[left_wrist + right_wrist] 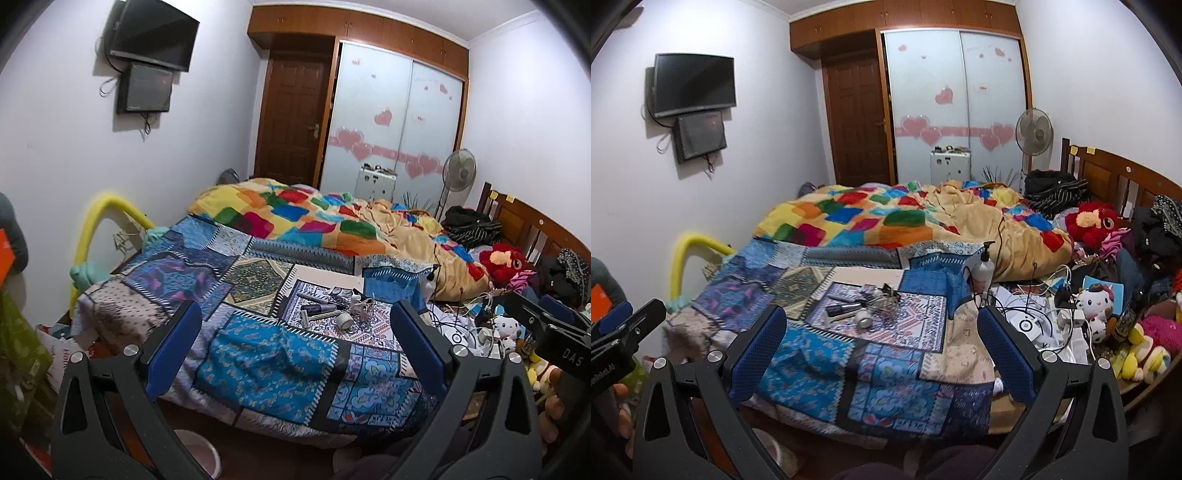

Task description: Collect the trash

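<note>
Left gripper (295, 339): hovering above the near end of the bed, blue-padded fingers spread wide and holding nothing.
Right gripper (882, 339): hanging just beside it at like height, fingers likewise gaping apart and empty (its black body is showing at the right edge of the left view).
Trash (862, 304): lying as a small heap of tubes, a tape roll and tangled bits on the patterned patchwork quilt (827, 365), beyond both grippers and touched by neither.
Pump bottle (982, 266): standing upright to the right of the heap.
Colourful blanket (886, 218): lying rumpled farther up the bed.
</note>
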A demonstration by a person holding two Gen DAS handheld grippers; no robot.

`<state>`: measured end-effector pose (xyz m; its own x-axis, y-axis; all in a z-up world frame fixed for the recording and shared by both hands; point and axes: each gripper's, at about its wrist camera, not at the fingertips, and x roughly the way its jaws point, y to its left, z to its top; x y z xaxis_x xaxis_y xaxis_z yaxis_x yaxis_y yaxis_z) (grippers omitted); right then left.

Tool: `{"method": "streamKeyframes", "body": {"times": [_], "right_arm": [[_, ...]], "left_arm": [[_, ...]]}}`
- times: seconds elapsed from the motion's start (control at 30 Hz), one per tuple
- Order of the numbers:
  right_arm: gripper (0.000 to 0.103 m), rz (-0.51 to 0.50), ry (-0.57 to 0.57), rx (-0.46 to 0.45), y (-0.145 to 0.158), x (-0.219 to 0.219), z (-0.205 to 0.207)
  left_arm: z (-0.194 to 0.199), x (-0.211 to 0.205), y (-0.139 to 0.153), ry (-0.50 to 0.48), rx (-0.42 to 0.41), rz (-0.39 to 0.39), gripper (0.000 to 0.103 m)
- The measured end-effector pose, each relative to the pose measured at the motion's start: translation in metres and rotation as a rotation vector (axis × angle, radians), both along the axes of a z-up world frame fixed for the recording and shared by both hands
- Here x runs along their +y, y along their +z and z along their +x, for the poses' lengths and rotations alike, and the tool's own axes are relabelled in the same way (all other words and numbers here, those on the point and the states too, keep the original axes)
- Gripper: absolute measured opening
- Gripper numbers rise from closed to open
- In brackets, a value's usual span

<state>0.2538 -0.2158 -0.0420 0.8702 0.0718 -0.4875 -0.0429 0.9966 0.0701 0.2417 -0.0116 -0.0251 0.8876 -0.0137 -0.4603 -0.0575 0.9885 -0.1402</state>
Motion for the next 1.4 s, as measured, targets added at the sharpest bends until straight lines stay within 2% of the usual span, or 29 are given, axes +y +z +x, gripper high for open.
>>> {"method": "streamKeyframes", "body": {"times": [0.17, 0.4, 0.63, 0.97, 1.2, 1.4], "right_arm": [[0.103, -0.023, 0.013, 0.069, -0.024, -0.013, 0.050], [0.103, -0.025, 0.045, 0.204, -0.071, -0.032, 0.114], [0.099, 0.029, 0.081, 0.338, -0.120, -0.052, 0.170], [0.073, 0.064, 0.206, 0.432, -0.167, -0.044, 0.233], [0.066, 0.083, 0.255, 0.476, -0.189, -0.036, 0.268], [0.061, 0.144, 0.282, 0.460, -0.181, -0.045, 0.288]], "left_arm": [[0.061, -0.009, -0.027, -0.023, 0.083, -0.017, 0.091], [0.141, -0.024, -0.085, -0.035, 0.222, -0.021, 0.090], [0.207, -0.044, -0.146, -0.078, 0.357, -0.012, 0.088], [0.265, -0.077, -0.215, -0.201, 0.476, -0.011, 0.069], [0.289, -0.098, -0.246, -0.256, 0.518, -0.039, 0.062], [0.302, -0.107, -0.258, -0.272, 0.506, -0.046, 0.059]]}}
